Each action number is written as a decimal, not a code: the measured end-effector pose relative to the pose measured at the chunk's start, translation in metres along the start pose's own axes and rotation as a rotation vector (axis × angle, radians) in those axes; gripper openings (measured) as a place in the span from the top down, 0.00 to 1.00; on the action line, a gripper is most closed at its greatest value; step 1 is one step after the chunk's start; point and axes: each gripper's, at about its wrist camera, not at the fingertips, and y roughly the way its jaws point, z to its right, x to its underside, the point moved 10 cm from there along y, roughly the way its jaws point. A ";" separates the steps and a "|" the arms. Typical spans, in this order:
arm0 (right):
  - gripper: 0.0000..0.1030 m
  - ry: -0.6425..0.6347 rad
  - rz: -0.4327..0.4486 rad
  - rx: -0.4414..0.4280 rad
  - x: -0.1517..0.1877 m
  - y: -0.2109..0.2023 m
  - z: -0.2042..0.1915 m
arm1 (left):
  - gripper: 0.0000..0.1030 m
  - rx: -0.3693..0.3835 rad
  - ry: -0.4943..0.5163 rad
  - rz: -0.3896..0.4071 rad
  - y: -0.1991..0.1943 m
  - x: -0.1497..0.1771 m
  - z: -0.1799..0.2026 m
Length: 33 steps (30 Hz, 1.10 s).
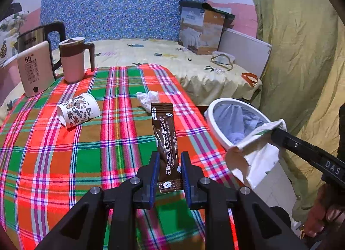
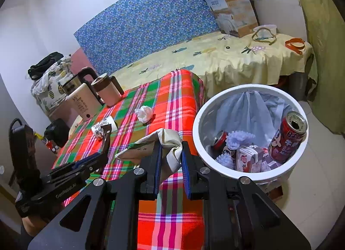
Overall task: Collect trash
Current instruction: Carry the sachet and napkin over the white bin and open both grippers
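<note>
Both loaded: left gripper (image 1: 169,172) pinches a coffee sachet (image 1: 165,140), right gripper (image 2: 171,159) clamps crumpled paper (image 2: 159,144), next carry both over the bin (image 2: 215,168) and release.

The small dark speck (image 1: 189,59) on the yellow bedspread (image 1: 163,55) is too tiny to identify.

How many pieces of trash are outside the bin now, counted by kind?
Coffee sachet, in the left claw: 1
Crumpled white wrapper, in the right claw: 1
Paper cup: 1
Tissue ball: 1
Total: 4
</note>
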 end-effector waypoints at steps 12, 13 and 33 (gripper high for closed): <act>0.81 0.005 0.024 0.012 -0.002 -0.008 0.006 | 0.80 0.035 0.035 0.012 -0.013 0.004 0.028; 0.81 0.007 0.026 0.015 -0.002 -0.009 0.008 | 0.80 0.040 0.038 0.010 -0.013 0.005 0.030; 0.81 0.069 0.097 0.180 -0.030 -0.023 0.086 | 0.80 0.159 0.137 -0.038 0.044 -0.016 0.104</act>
